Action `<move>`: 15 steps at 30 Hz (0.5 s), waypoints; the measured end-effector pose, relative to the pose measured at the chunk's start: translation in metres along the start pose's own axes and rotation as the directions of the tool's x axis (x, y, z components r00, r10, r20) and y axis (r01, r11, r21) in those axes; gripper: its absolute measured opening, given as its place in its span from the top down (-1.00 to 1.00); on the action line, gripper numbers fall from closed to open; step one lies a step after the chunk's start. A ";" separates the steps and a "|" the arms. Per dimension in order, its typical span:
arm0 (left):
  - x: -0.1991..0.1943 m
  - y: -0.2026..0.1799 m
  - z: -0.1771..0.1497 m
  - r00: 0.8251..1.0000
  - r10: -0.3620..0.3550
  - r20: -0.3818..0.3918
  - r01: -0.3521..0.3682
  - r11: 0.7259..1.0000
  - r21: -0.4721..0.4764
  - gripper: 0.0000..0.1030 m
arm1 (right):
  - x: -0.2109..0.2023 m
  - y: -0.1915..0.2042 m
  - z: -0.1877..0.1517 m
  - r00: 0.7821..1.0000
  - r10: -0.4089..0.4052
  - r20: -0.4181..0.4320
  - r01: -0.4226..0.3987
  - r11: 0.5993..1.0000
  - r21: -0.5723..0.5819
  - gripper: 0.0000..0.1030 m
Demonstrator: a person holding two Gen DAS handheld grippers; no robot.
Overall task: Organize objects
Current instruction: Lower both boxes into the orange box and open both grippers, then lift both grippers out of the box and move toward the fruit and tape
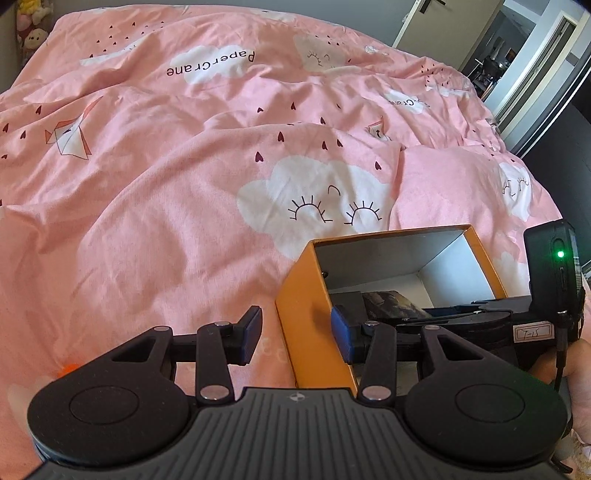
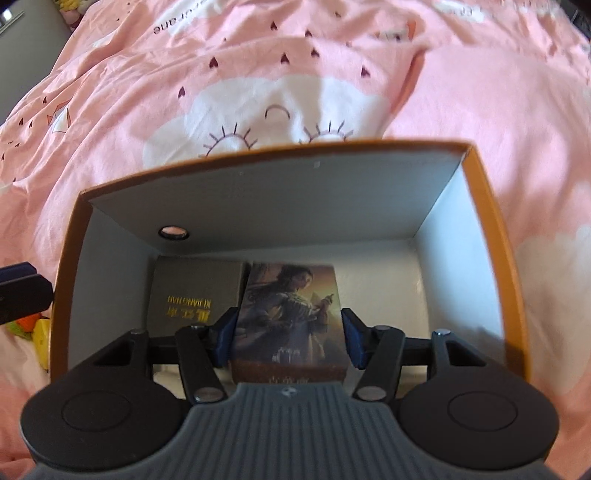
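An orange box (image 1: 306,325) with a white inside stands on the pink bed cover. My left gripper (image 1: 299,330) is open and straddles the box's left wall, one finger inside and one outside, with cloth showing between the outer pad and the wall. Inside the box my right gripper (image 2: 290,336) is shut on a picture-printed pack (image 2: 291,306), held upright with a pad on each side. A grey pack with gold lettering (image 2: 195,291) lies on the box floor just left of it. The left wrist view shows the picture pack (image 1: 391,302) and the right gripper's body (image 1: 480,317) in the box.
The pink bed cover (image 1: 166,221) is rumpled with folds all around the box. Small yellow and orange toys (image 2: 37,328) lie left of the box. Plush toys (image 1: 31,22) sit at the far corner. A doorway (image 1: 517,55) opens beyond the bed's right edge.
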State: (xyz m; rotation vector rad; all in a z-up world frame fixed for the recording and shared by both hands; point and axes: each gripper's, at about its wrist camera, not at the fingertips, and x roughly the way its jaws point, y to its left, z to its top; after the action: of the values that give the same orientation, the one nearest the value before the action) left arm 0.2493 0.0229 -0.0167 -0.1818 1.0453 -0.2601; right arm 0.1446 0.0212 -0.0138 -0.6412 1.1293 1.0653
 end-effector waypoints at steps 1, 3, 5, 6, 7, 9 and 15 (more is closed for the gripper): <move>0.000 0.000 0.000 1.000 -0.001 0.001 0.001 1.000 -0.001 0.01 | 0.003 0.000 -0.001 1.000 0.015 -0.010 -0.015 1.000 0.006 -0.15; -0.001 0.001 0.000 1.000 -0.002 -0.001 0.002 1.000 -0.001 0.01 | 0.006 0.000 -0.002 1.000 0.025 -0.001 -0.025 1.000 0.011 -0.15; -0.001 0.001 0.000 1.000 -0.005 -0.001 0.005 1.000 -0.002 0.01 | 0.006 -0.001 0.000 0.999 0.038 0.024 -0.038 0.999 0.007 -0.15; -0.001 0.001 0.000 1.000 -0.006 0.000 0.006 1.000 -0.003 0.01 | 0.007 -0.001 0.002 0.998 0.045 0.032 -0.045 0.999 0.001 -0.15; -0.001 0.001 0.000 1.000 -0.005 -0.001 0.005 1.000 -0.004 0.01 | 0.009 -0.002 0.003 0.998 0.053 0.027 -0.053 0.999 0.000 -0.15; -0.002 0.001 0.000 1.000 -0.007 0.000 0.007 1.000 -0.005 0.01 | 0.010 -0.004 0.005 0.998 0.068 0.016 -0.068 0.998 -0.006 -0.17; -0.005 0.003 -0.005 1.000 -0.017 0.001 0.017 1.000 -0.013 0.01 | 0.004 -0.006 0.003 0.995 0.100 0.018 -0.099 0.993 -0.066 -0.24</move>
State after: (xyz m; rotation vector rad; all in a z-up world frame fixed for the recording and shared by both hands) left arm 0.2426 0.0267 -0.0157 -0.2026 1.0452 -0.2684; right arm 0.1511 0.0228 -0.0166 -0.6284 1.1209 1.1955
